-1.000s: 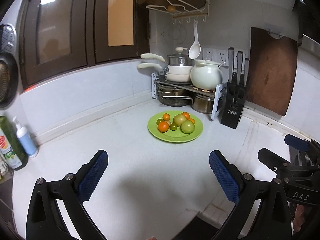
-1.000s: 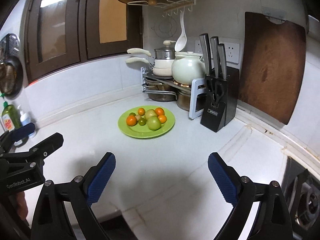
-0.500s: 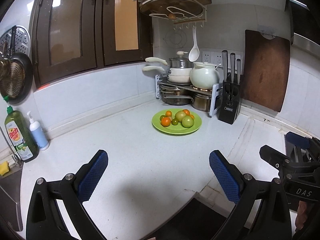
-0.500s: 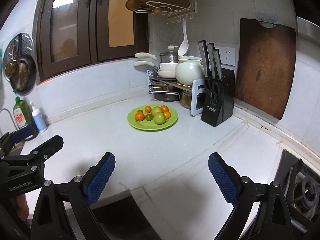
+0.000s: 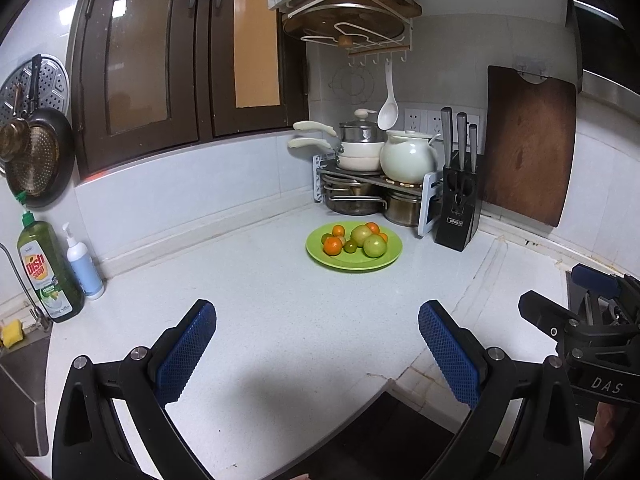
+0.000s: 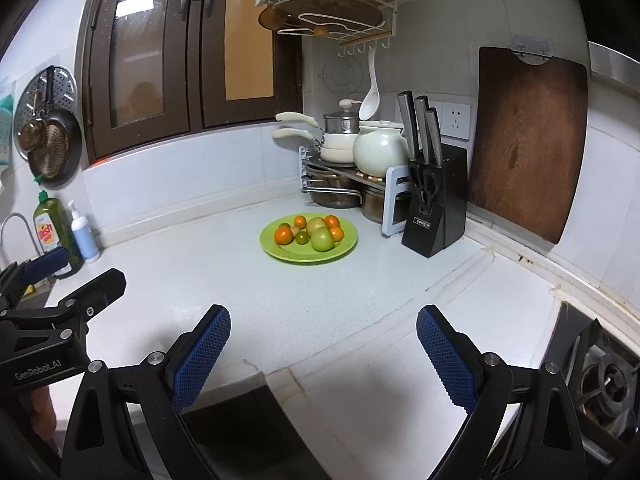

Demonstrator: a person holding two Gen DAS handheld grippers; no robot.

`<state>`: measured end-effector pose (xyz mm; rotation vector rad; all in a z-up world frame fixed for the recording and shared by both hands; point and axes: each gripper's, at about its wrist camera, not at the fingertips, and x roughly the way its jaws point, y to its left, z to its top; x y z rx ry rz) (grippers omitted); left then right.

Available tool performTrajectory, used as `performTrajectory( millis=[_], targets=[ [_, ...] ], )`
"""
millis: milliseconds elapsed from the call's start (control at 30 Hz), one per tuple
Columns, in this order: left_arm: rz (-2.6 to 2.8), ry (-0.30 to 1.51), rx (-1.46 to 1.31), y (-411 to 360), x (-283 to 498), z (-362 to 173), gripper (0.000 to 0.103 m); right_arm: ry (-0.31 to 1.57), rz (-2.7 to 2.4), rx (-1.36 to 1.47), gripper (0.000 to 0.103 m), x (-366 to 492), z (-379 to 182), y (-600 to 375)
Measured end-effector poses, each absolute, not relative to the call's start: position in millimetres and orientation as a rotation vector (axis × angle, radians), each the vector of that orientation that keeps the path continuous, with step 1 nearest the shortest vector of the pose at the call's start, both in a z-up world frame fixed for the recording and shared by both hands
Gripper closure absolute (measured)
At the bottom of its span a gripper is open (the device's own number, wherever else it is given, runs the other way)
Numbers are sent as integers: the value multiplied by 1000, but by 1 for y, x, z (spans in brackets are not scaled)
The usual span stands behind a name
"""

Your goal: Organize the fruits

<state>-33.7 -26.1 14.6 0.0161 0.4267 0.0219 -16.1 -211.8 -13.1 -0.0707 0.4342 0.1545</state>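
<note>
Hovering released and empty over the white table, left hand-held gripper and right hand-held gripper face the green plate of oranges and green fruits, well apart, near the knife block.

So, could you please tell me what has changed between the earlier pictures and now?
Both the left gripper and the right gripper have pulled back from the green plate, which now looks smaller and farther off, with the counter edge and dish soap bottle newly in view. Nothing was grasped or released. The fruits stayed on the plate, and both jaws stayed wide open and empty.
</note>
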Motion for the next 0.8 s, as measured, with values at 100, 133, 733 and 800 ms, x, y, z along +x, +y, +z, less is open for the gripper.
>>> performTrajectory(
  millis=[100,133,733,800],
  targets=[
    [23,425,15,-26,-35,15,0,429,153,-74,8,-19,-12,-212],
    [22,424,15,-27,-36,15,0,427,153,-75,8,-20,-12,-212],
    [28,402,10,-26,-44,20,0,410,158,-79,8,-28,-8,-209],
    [34,398,18,-26,-46,20,0,411,155,-78,8,-29,-8,-208]
  ],
)
